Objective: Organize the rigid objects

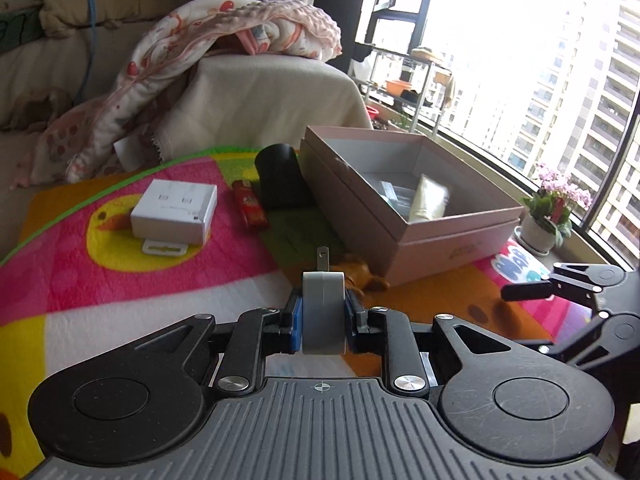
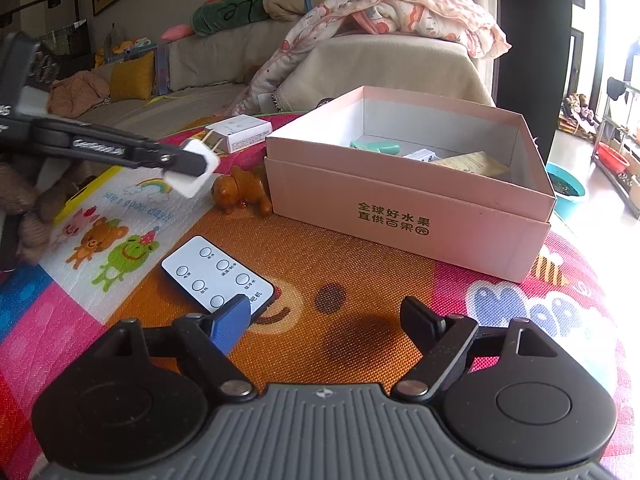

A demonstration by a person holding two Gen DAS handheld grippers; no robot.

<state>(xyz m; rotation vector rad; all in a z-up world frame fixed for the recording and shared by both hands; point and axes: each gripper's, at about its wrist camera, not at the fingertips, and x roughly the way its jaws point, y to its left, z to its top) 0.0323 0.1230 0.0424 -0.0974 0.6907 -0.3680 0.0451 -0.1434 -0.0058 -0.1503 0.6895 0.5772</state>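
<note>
My left gripper (image 1: pixel 323 312) is shut on a white plug adapter (image 1: pixel 323 308), held above the mat with its prongs pointing forward; it also shows in the right wrist view (image 2: pixel 192 174). The open pink box (image 1: pixel 460 236) sits ahead to the right, with a cream tube (image 1: pixel 430 198) and small items inside; in the right wrist view the box (image 2: pixel 408 204) is ahead. My right gripper (image 2: pixel 326 316) is open and empty above the mat, beside a white remote (image 2: pixel 216 276). A brown figurine (image 2: pixel 240 194) lies by the box's near corner.
A white box (image 1: pixel 174 212), a red lighter (image 1: pixel 250 210) and a black cylinder (image 1: pixel 280 178) lie on the colourful play mat (image 1: pixel 120 280) left of the pink box. A sofa with a blanket (image 1: pixel 224 40) is behind. A flower pot (image 1: pixel 546 216) stands by the window.
</note>
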